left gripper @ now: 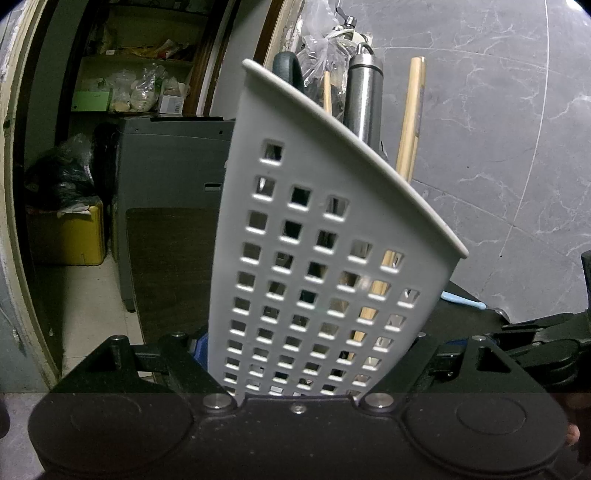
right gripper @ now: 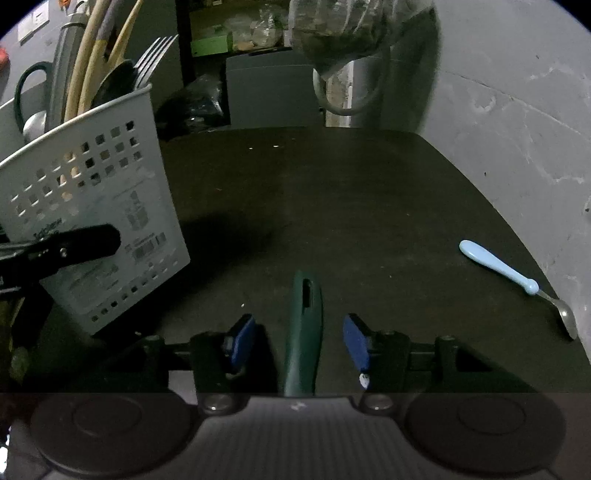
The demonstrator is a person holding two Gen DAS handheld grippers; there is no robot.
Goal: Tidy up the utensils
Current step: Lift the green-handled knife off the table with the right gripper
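My left gripper is shut on a white perforated utensil holder, which leans tilted over the black table. One of its black fingers presses on the holder's side. Wooden handles, a steel handle and forks stick out of the holder. My right gripper is open low over the table. A dark green utensil handle lies between its blue pads, clear of both. A spoon with a light blue handle lies at the table's right edge.
A grey marbled wall runs along the table's right side. Behind the table stand a grey cabinet and a hanging plastic bag. Further back are cluttered shelves and a yellow box on the floor.
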